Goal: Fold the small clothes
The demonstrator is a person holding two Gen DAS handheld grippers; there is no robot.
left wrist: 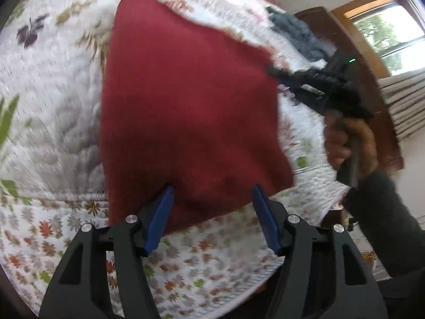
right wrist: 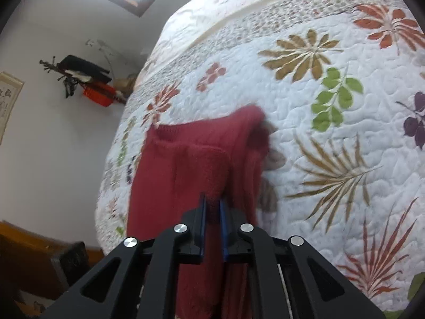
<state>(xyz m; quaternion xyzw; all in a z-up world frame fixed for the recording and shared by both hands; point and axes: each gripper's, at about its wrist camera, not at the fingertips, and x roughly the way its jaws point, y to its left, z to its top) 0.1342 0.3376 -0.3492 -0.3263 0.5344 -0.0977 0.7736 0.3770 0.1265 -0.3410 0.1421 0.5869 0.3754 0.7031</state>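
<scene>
Red knit garment (left wrist: 186, 101) is up off the bed right now, hanging as a broad sheet over the floral quilt (left wrist: 53, 122), close to the quilt's near edge where the small-flower border runs. The right hand-held gripper (right wrist: 211, 204) has it: blue pads squeezed tight together on a folded bit of the red knit, cloth bunched between them and more draping down past the black frame. From the left wrist view you can see that same gripper out to the side, pinching the garment's far corner, with the person's hand (left wrist: 350, 146) wrapped round the handle and a dark sleeve (left wrist: 385, 220) behind it.

The left hand-held gripper (left wrist: 212, 194) sits below the garment's lower hem, blue fingers (left wrist: 159, 220) spread wide apart, the red cloth just in front of the tips; whether they touch it, I can't tell, it's all a bit blurred.

Further back, a blue-grey piece of clothing (left wrist: 297, 34) lies near the bed's far edge. A window (left wrist: 385, 37) glows in the corner of the room.
</scene>
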